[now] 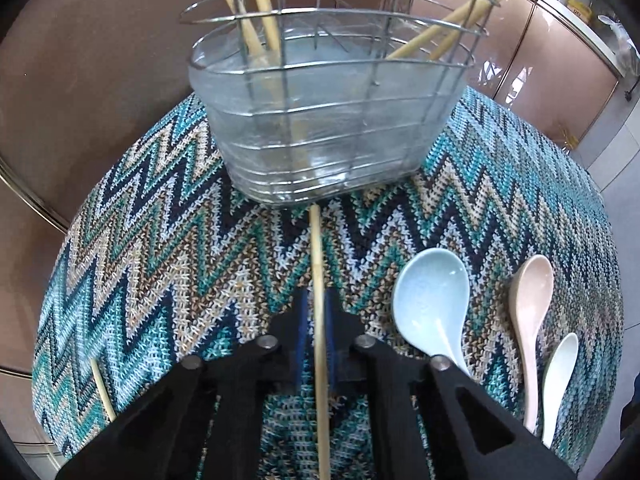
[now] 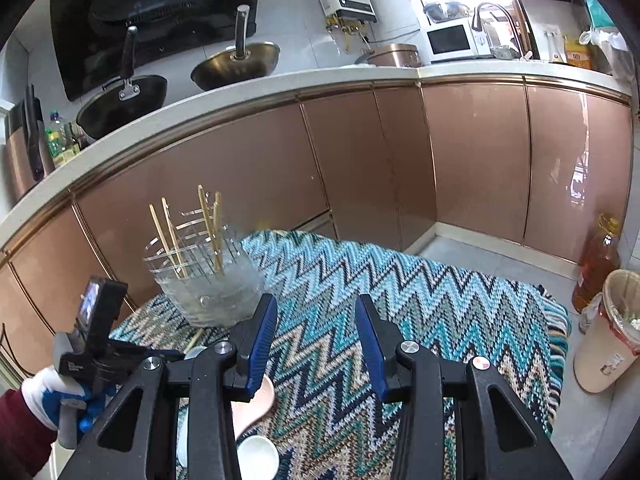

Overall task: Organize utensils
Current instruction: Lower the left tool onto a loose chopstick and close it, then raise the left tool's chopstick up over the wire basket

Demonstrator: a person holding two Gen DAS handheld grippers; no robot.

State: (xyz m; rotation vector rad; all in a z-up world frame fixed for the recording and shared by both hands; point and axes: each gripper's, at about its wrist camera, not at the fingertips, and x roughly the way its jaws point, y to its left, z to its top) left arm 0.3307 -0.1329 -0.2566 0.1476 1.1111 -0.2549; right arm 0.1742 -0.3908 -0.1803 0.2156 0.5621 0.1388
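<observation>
tabletop (image 1: 168,248): covered by a zigzag knit cloth, teal/navy/tan.
holder (image 1: 320,120): wire caddy with clear liner at the far edge of the tabletop; four chopsticks (image 1: 260,12) already stand in it.
left gripper (image 1: 316,320): fingers pinched narrow on a loose chopstick (image 1: 316,248) that lies pointing at the holder, far tip just short of its base.
right gripper (image 2: 316,344): fingers partly apart, nothing between them, over the cloth right of the holder.
spoons: blue spoon (image 1: 432,300), pink spoon (image 1: 530,304) and white spoon (image 1: 560,376) lie near right on the cloth, none in the holder.
stray chopstick (image 1: 102,388): near left, untouched.
progress: roughly midway, my read. Done: four sticks. Left: the held stick, the stray, three spoons.
writing: none legible; the water-heater label and bottle labels are too small.
</observation>
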